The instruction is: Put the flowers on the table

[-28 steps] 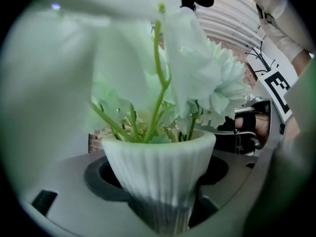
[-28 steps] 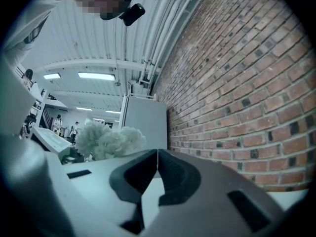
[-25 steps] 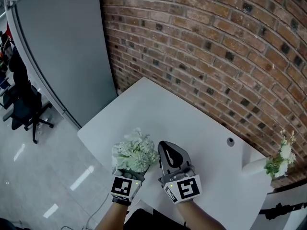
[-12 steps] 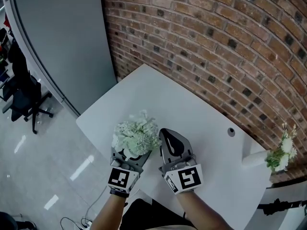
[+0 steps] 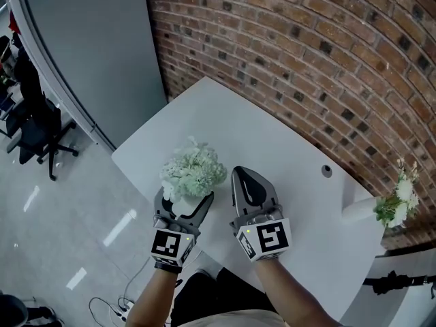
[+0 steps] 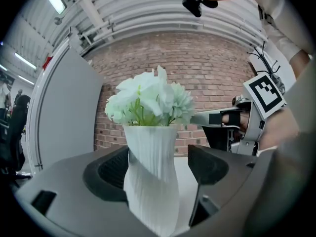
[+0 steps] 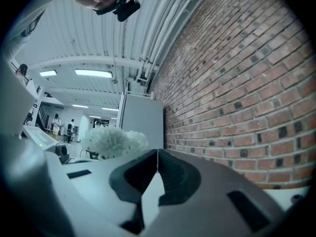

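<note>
White ribbed vase [image 6: 150, 177] of pale green flowers [image 5: 194, 169] stands near the white surface's [image 5: 266, 138] front edge, at 9 o'clock from the closed, empty right gripper [image 5: 238, 174]. The left gripper [image 5: 184, 199] brackets its base, jaws apart. It is probably light, top-heavy and slick, so grip the ribbed body, not the soft blooms.

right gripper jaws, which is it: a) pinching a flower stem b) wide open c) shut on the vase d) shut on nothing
d: in the right gripper view the right gripper has its jaw tips touching with nothing between them; the vase of flowers stands inside the left gripper instead.
</note>
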Demonstrator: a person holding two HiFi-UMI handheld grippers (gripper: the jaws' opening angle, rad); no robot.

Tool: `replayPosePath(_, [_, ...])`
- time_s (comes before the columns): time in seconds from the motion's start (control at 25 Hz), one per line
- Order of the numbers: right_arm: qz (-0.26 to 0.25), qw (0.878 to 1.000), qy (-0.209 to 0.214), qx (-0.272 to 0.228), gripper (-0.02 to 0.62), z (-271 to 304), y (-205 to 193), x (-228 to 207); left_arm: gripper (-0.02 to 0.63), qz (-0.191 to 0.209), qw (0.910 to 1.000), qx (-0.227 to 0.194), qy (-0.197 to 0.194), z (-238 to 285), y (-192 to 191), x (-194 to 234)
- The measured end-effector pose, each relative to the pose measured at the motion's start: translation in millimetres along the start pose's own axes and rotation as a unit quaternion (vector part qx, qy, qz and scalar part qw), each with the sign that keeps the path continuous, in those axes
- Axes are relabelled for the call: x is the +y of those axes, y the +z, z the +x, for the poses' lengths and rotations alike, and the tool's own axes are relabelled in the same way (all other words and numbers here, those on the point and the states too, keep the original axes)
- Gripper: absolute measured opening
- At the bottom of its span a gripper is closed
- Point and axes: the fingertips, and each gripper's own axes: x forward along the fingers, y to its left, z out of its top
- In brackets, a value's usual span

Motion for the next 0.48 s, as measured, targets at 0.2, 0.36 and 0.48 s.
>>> replayPosePath(0.2, [0.002,1.0,-0.012,0.013,0.017,-20.8,8.8,2.7,0.367,-0.004,0.9995,0.03,0.013,-23.1,3.0,-7.7])
replayPosePath(0.36, [0.008,0.999,-0.022,0.023,0.017,-35.3,17.0,6.5,0.367,-0.011,0.9994,0.028,0.019,-37.6,11.6,-13.2])
replayPosePath(0.48, [0.006,0.999,-0.023,0.027,0.017,-40.1,23.0,10.0,0.365,-0.01,0.9994,0.028,0.02,-41.7,18.0,-17.2])
